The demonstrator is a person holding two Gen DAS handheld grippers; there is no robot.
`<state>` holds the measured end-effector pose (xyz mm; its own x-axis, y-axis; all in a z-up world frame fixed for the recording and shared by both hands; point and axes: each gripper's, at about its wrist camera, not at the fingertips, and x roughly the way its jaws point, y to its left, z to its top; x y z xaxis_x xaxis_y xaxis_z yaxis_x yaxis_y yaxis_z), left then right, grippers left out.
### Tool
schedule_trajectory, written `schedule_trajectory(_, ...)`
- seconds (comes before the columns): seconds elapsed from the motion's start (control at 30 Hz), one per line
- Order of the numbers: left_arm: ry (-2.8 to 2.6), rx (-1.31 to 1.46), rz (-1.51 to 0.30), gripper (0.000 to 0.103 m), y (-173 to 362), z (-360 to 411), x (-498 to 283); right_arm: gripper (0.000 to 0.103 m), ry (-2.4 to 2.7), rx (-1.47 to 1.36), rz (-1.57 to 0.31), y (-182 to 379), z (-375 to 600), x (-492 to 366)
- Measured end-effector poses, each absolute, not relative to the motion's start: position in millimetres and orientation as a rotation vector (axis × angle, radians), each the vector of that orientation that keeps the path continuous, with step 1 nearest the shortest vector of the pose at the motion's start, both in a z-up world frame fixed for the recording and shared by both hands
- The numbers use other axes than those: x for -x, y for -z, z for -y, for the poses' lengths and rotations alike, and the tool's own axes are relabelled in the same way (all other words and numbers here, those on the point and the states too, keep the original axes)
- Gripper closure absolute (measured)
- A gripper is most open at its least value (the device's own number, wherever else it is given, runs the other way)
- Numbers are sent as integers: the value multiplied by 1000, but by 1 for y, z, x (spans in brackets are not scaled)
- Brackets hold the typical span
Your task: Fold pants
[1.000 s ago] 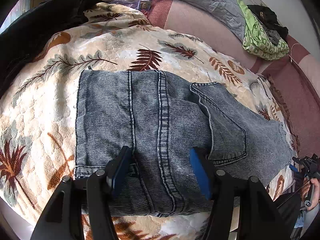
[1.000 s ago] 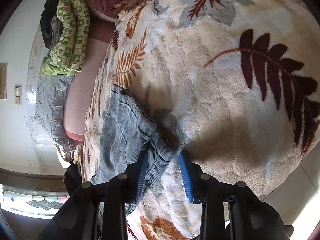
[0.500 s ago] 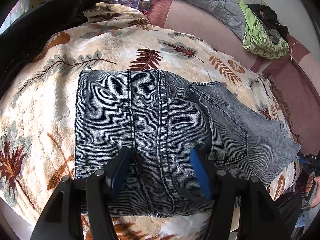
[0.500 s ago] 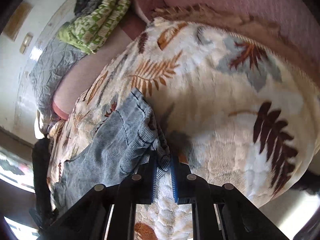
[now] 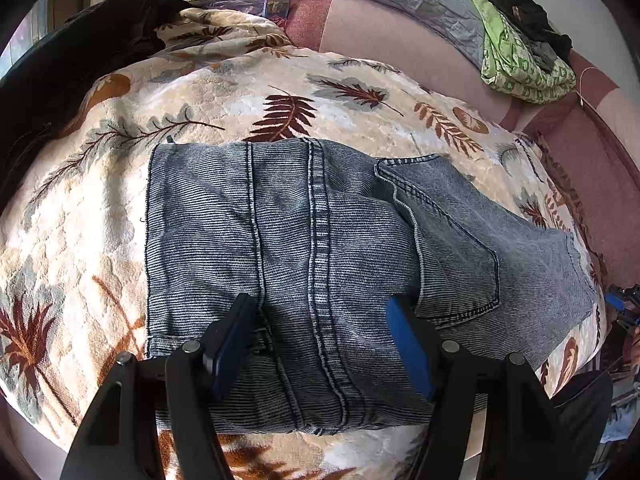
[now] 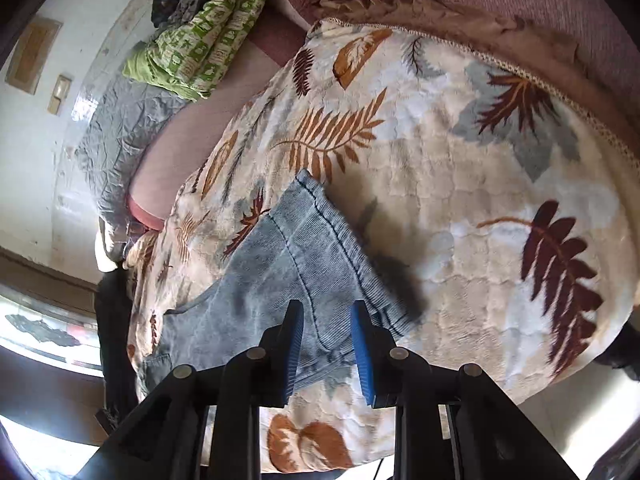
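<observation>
The right gripper (image 6: 326,346), pinched on the hem half a second ago, now stands narrowly open and just reopened above the folded grey-blue denim pants (image 5: 320,264) on the leaf-print fleece blanket (image 5: 80,240), while the left gripper (image 5: 320,340) straddles them wide, so the fold looks laid.

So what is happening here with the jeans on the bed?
A person is folding the jeans on a leaf-print blanket with a tool in each hand. The left tool stands open over the folded part. The right tool has just been opening over the waistband end; its pads no longer pinch the cloth.
</observation>
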<state>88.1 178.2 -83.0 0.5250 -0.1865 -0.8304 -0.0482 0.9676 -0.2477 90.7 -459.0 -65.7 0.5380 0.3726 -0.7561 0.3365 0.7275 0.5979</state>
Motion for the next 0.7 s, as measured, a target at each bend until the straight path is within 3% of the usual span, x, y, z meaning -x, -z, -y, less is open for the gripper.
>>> schedule_trajectory(0.3, 106, 306, -1006, 34, 83, -186, -86, 76, 71, -1018, -1102, 117, 453, -99)
schedule_trajectory(0.37, 108, 311, -1004, 34, 83, -188, -85, 61, 74, -1020, -1086, 110, 453, -90)
schedule_trajectory(0.4, 109, 315, -1002, 34, 84, -188, -85, 35, 82, -1022, -1081, 109, 454, -84)
schedule_trajectory(0.43, 108, 321, -999, 33, 84, -188, -85, 17, 108, -1009, -1084, 108, 453, -80)
schedule_trajectory(0.57, 102, 324, -994, 30, 84, -187, -86, 18, 124, -1013, -1058, 111, 458, -81)
schedule_trajectory(0.7, 100, 307, -995, 30, 84, -185, -86, 53, 131, -956, -1077, 109, 455, -89)
